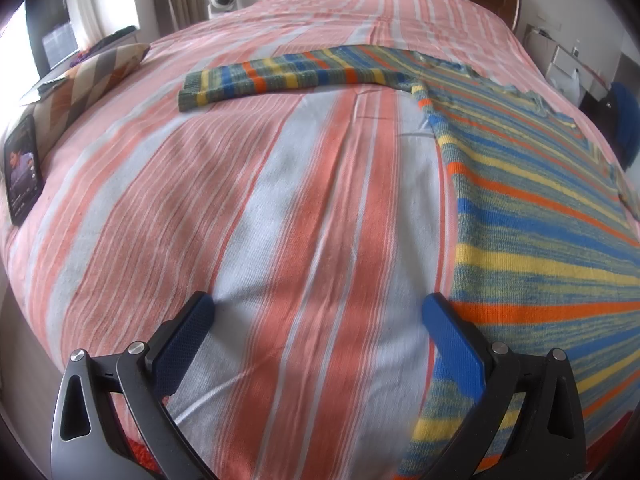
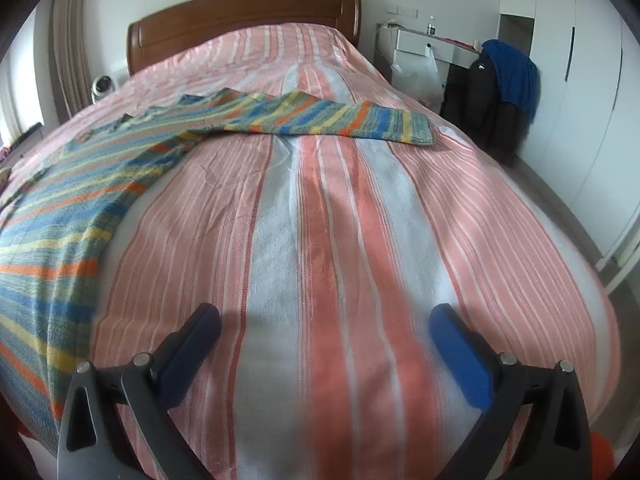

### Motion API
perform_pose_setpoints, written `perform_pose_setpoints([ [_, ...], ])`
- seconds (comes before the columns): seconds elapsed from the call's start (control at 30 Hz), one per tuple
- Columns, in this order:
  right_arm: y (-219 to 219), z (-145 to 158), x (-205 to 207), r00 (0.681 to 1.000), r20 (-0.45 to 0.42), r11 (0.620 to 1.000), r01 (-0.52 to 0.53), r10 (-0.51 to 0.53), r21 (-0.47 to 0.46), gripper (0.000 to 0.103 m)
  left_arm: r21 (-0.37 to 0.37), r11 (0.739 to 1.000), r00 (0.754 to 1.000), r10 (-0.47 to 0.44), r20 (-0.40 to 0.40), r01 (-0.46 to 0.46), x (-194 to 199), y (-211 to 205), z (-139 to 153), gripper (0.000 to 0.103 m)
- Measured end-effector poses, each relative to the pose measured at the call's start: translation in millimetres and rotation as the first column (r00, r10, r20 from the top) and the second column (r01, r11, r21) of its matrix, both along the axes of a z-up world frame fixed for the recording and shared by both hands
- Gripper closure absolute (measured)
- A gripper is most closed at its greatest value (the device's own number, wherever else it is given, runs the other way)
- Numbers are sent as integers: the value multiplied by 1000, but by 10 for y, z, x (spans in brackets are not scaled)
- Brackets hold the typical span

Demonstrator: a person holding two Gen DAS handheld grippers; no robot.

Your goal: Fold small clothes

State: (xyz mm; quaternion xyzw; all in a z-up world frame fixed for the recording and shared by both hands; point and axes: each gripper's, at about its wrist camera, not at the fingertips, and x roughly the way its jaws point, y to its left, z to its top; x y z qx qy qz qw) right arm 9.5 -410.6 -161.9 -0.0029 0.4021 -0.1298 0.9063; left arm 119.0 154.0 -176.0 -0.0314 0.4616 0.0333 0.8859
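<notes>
— Sweater? Multicoloured striped knit sweater (image 1: 540,208) flat on pink-and-white striped bedspread (image 1: 280,220), at three o'clock of left gripper (image 1: 318,314), jaws spread, empty.

— Right gripper (image 2: 324,322): spread too, sweater at nine o'clock. Black phone (image 1: 22,170), patterned pillow (image 1: 96,80) at bed edge.

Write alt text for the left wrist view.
A striped sweater lies flat on a pink-striped bed, one sleeve stretched left. The open left gripper hovers empty beside the hem; a phone lies at the bed's left edge.

Knitted wool sweater (image 1: 540,200) on matt woven cotton bedspread (image 1: 280,220).
</notes>
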Motion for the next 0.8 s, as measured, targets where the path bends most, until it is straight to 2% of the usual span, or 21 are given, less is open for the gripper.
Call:
perform_pose_setpoints([
  [0.3,6,-17,-58,999,5,999,-44,44,-14,0,-2,1000,1000,0,0,0,2,2,-1,0],
  [0.4,17,51,6,997,-60,999,-41,40,-11,0,-1,1000,1000,0,0,0,1,1,-1,0],
  [0.47,-59,185,56,995,-74,997,-62,66,51,1,-1,1000,1000,1,0,-1,1,1,0,0],
  [0.6,-571,678,216,996,68,973,-73,59,221,1,-1,1000,1000,2,0,-2,4,3,0,0],
  [0.63,-849,839,325,994,111,955,-55,23,292,1,-1,1000,1000,3,1,-3,2,3,0,0],
  [0.7,-1227,961,509,989,143,913,-24,-38,407,1,0,1000,1000,6,2,-6,0,-1,0,0],
  [0.73,-1528,952,677,989,123,866,14,-87,500,3,1,1000,1000,8,2,-8,-2,-3,-1,0],
  [0.8,-1877,846,894,986,75,779,71,-150,623,24,1,1000,1000,12,3,-12,-8,-7,-2,0],
])
